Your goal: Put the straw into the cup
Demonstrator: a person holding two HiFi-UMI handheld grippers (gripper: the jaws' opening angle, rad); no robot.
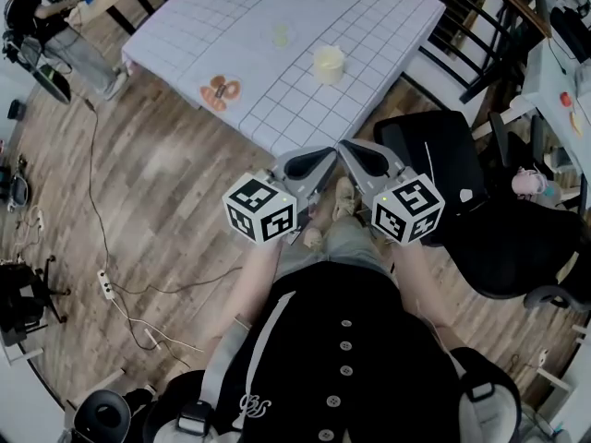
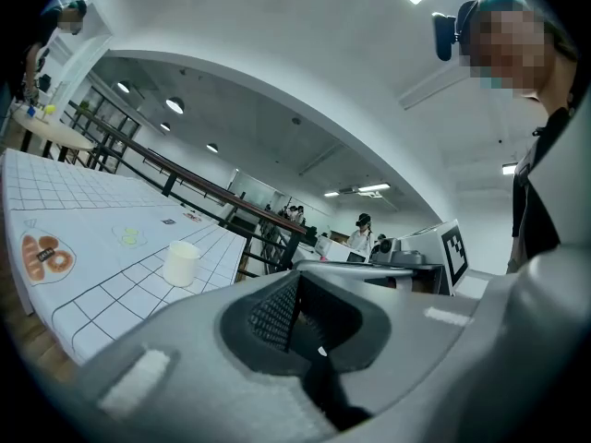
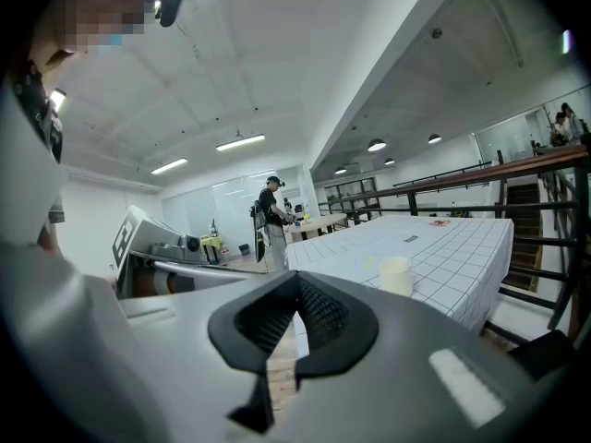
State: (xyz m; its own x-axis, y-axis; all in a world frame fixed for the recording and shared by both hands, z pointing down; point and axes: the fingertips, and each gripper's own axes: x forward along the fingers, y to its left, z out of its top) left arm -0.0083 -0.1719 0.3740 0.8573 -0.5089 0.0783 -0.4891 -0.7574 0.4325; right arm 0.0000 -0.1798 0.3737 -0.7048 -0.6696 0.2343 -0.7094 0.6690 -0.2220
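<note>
Since no view shows a straw clearly, its handling can only be judged. It is likely light, thin-walled, easily crushed and prone to roll. A gentle pinch across the shaft above its middle would leave the lower end free to enter the cup.

Nearest, both hands are held close in front of the person's body over the wooden floor [image 1: 157, 173], well short of the table. The left gripper [image 1: 319, 160] points roughly level with its jaws pressed together and nothing between them. The right gripper [image 1: 355, 153], just beside it and angled slightly downward, is likewise fully closed and empty. The two tips converge toward each other.

To the right stands a black office chair [image 1: 443, 160].

Farther off is the table [image 1: 388, 17], covered in a white grid-pattern cloth. The pale cup [image 1: 328, 63] stands upright and open-topped on its near right part. It appears small and light, so it is judged liable to tip if knocked at the rim.
</note>
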